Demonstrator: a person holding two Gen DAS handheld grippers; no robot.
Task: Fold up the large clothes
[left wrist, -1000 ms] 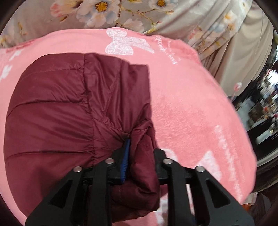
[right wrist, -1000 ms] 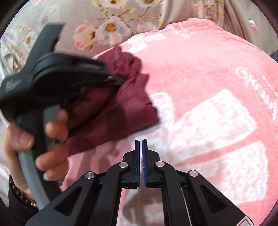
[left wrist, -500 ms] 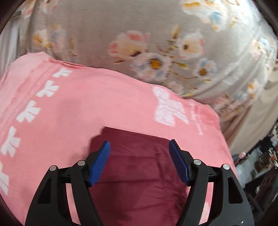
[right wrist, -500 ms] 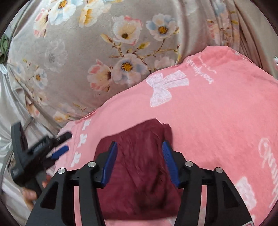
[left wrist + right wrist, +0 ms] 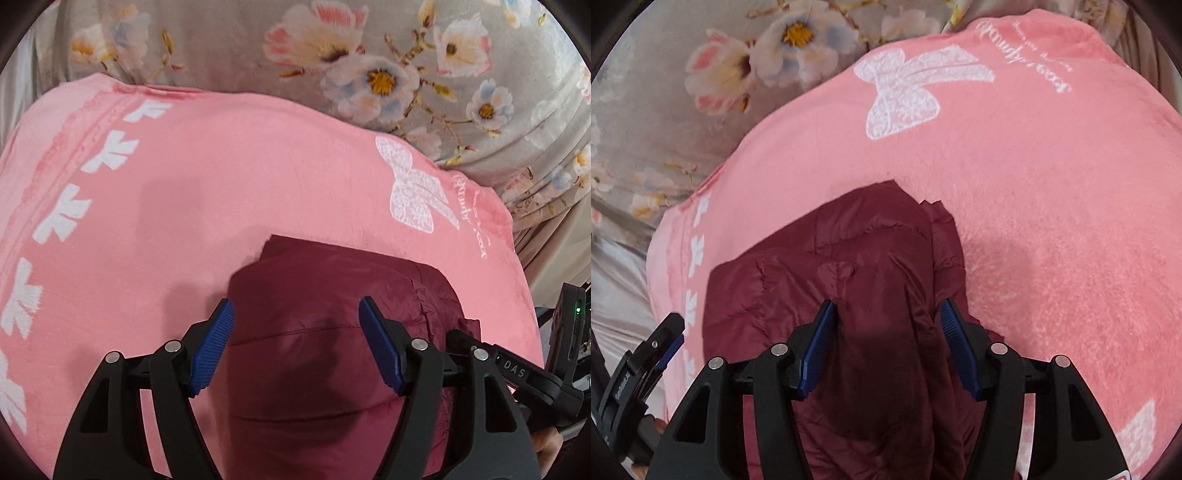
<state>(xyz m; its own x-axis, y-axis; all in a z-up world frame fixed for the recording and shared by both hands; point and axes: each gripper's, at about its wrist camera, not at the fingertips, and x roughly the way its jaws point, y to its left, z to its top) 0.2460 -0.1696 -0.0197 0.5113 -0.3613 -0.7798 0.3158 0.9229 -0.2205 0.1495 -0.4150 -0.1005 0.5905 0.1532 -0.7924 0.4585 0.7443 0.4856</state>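
Since one second earlier: left gripper (image 5: pixel 295 345) had let go of the bunched jacket edge it was pinching; right gripper (image 5: pixel 886 341), then shut on nothing beside the garment, had opened and come over it. Half a second earlier both already stood open above the jacket.

Item: maroon quilted jacket (image 5: pixel 864 266), folded into a compact block, lying on the pink blanket (image 5: pixel 207 192) with white bow print, near the blanket's far edge. Floral grey bedsheet (image 5: pixel 369 59) beyond.

Left gripper: jaws wide apart, straddling the jacket's top panel, holding nothing. Right gripper: jaws likewise apart, nothing held; a loose flap sat along the fold's right side by the right jaw.

Condition: fold appeared nearly complete; right-hand layers uneven.

Handling note, as judgement: padded fabric likely springs back. Press flat with open jaws from the centre outward, tuck the stray right-hand flap under, and avoid dragging the slippery shell across the plush blanket.
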